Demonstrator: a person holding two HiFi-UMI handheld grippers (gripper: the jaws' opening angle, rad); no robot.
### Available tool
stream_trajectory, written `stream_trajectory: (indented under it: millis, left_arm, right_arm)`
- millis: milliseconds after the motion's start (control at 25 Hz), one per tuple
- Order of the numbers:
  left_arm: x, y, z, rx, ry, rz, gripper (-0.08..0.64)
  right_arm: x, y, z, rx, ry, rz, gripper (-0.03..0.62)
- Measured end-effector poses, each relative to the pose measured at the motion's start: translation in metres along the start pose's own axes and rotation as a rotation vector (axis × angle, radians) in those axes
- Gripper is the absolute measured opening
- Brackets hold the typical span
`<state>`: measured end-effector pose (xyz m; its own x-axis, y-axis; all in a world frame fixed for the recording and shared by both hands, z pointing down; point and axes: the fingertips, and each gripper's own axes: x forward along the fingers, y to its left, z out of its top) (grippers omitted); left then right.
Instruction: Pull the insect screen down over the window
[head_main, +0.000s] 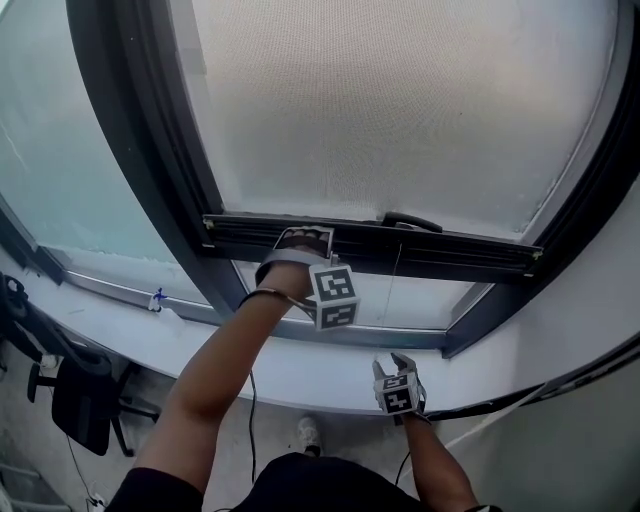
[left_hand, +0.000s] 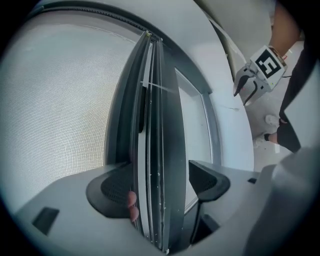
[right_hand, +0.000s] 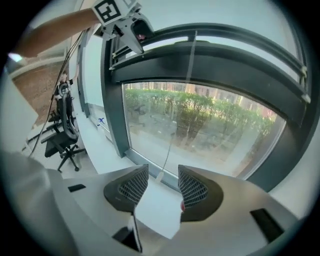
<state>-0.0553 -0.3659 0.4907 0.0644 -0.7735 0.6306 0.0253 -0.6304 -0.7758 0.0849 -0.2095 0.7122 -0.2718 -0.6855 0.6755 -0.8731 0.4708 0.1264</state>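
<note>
Window sill (head_main: 180, 345) below, insect screen (head_main: 400, 110) hanging over most of the opening
Left gripper (head_main: 303, 238) is clamping the screen's bottom bar (head_main: 460, 255); right gripper (head_main: 392, 362), at five o'clock from it, is hanging half-open, empty

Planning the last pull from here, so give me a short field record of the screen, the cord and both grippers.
screen: insect screen down most of the way, gap left above the sill
left gripper: jaws round the screen bar, clamp uncertain
right gripper: below the bar, open, empty
cord: hangs from the bar, end just ahead of the right jaws
</note>
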Motion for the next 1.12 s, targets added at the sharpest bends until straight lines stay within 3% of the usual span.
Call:
stream_trajectory:
  millis: [200,440,600,840,1000,1120]
  left_arm:
    - [0.0,0.0,-0.001,0.0,-0.002,-0.001,0.357]
    - [0.001,-0.001,0.0,0.0,0.0,0.004,0.357]
    - [0.001,0.0,0.0,-0.002,0.001,0.008,0.357]
    - [0.002,0.0,0.0,-0.01,-0.003,0.007,0.357]
    - [0.002,0.0,0.0,-0.009,-0.004,0.003,0.357]
    - [0.002,0.001,0.0,-0.019,-0.015,0.004,0.357]
  right_arm:
    - [-0.024,-0.032,0.062,-0.254,-0.106,-0.112,0.178]
    - [-0.07,-0.11,0.153,-0.613,-0.233,-0.375,0.206]
    - [-0.09,-0.151,0.19,-0.852,-0.205,-0.508,0.227]
    - [-0.095,-0.185,0.216,-1.06,-0.132,-0.591,0.261]
    - [-0.09,-0.188,0.22,-1.13,-0.078,-0.557,0.27]
    - [-0.088,-0.188,0.22,-1.13,-0.054,-0.51,0.272]
